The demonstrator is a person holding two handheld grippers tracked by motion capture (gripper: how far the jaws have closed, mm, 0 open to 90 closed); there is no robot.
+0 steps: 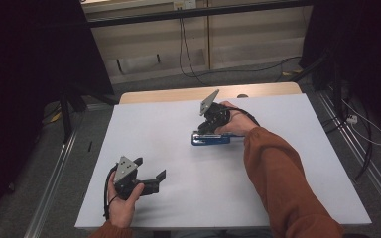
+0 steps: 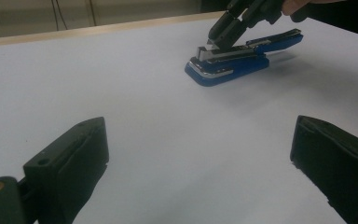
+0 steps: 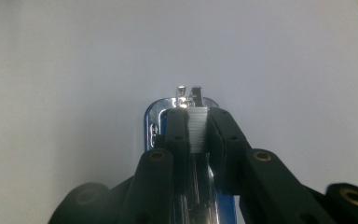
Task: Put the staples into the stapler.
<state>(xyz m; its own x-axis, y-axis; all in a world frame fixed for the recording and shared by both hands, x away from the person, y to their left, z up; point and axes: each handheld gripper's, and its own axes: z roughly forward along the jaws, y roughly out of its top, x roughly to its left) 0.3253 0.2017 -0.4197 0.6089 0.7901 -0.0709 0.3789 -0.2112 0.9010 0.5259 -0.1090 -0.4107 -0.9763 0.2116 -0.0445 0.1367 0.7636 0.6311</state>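
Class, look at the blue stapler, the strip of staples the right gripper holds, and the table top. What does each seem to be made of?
Stapler: blue body probably plastic, matte and evenly coloured; its silver rail looks like polished metal, with bright glints.
Strip of staples: likely metal, silvery with fine ridges.
Table top: smooth, matte pale surface, perhaps laminate; its far edge looks like wood.

A laboratory or test room set up for recording is indicated. A plain white table (image 1: 178, 163) is placed on grey carpeted floor (image 1: 39, 168), with aluminium floor rails (image 1: 54, 173) seen at 9 o'clock and 3 o'clock of it. Loose cables (image 1: 188, 54) are trailed at 12 o'clock before pale wooden wall panels (image 1: 248, 34), and black curtains (image 1: 25, 59) are hung at 10 and 2 o'clock. No domestic furnishing is observed.
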